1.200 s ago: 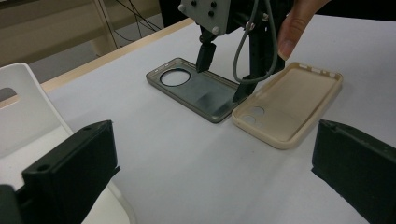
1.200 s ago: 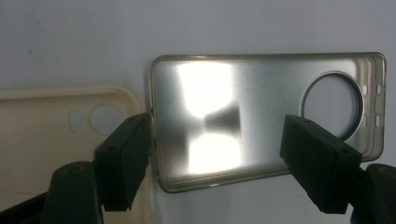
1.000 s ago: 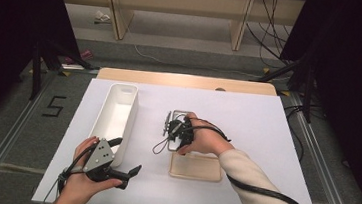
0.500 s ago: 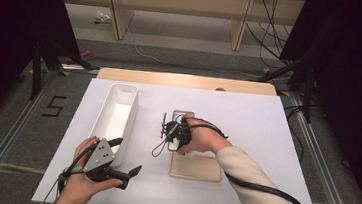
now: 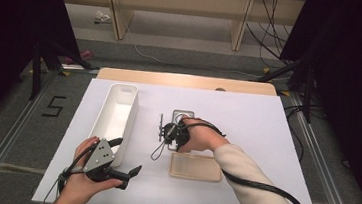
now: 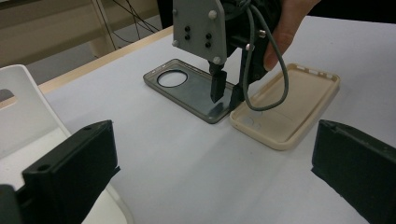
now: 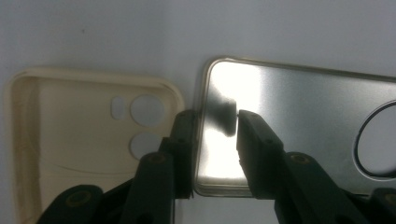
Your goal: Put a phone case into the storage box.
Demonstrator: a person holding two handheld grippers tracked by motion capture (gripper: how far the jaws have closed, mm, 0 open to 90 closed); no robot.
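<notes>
A grey metallic phone case (image 5: 182,115) lies mid-table, its camera hole at the far end. A beige phone case (image 5: 196,167) lies just in front of it, hollow side up. My right gripper (image 5: 168,133) points down at the grey case's (image 7: 299,116) near end. Its jaws have just been closing and straddle the rim (image 7: 215,126). The outer jaw is against the rim beside the beige case (image 7: 84,126). The inner jaw stands a little off the rim. My left gripper (image 5: 126,157) rests open near the front left, its jaws wide apart (image 6: 215,140) with nothing between them.
A long white bin (image 5: 114,120) stands left of the cases, beside my left hand. The white tabletop (image 5: 265,140) has free room to the right. The right gripper's cable (image 5: 261,187) trails along the sleeve to the front edge.
The right gripper's jaws have narrowed over the near end of the grey case, and the hand has edged slightly left. The left gripper has stayed where it was.
</notes>
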